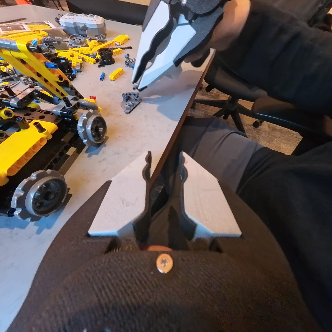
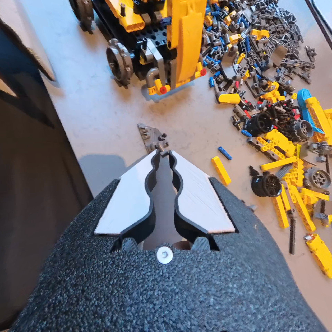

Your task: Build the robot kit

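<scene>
The right gripper [image 2: 163, 152] is pinching a small grey pin [image 2: 162, 150], its axis pointing ahead at the grey assembly [image 2: 150, 135] on the bench [image 2: 111, 115]; the left gripper's [image 1: 166, 154] jaws are standing apart, empty.

Lit evenly and fairly brightly, with a warm tint across the desk [image 1: 125, 136]. Cast soft bluish shadows toward 6 o'clock beneath the wheeled yellow model [image 1: 32, 143] and under the right claw [image 2: 163, 152]. Bent strongly by the wide lens, with the desk edge slanting and corners stretched. Smeared at 9 o'clock in the right wrist view; softened on the near casing at 6 o'clock. Free of harsh glare.
</scene>
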Action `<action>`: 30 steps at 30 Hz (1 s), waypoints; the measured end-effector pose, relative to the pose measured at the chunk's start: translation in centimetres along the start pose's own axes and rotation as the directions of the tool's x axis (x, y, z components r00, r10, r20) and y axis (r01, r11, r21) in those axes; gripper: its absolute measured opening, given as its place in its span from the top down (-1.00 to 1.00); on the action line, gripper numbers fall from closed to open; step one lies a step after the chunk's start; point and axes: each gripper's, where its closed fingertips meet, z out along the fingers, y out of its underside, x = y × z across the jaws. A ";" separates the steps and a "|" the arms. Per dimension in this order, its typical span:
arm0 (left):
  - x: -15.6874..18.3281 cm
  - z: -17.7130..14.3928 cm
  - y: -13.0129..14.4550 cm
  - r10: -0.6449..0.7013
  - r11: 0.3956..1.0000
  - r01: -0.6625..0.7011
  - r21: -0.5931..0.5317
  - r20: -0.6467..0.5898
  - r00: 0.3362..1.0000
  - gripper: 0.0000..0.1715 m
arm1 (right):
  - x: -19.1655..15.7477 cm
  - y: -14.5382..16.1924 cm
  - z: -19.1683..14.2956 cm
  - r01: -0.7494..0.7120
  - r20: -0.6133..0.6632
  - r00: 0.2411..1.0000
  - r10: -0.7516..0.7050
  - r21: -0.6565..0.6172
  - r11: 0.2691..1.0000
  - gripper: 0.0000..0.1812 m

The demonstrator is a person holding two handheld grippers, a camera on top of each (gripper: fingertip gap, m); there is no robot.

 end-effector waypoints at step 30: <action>0.1 0.0 0.5 -0.010 1.000 0.009 -0.025 -0.034 0.999 0.67 | 9.4 0.9 1.9 0.008 0.094 0.996 0.002 -0.108 0.994 0.80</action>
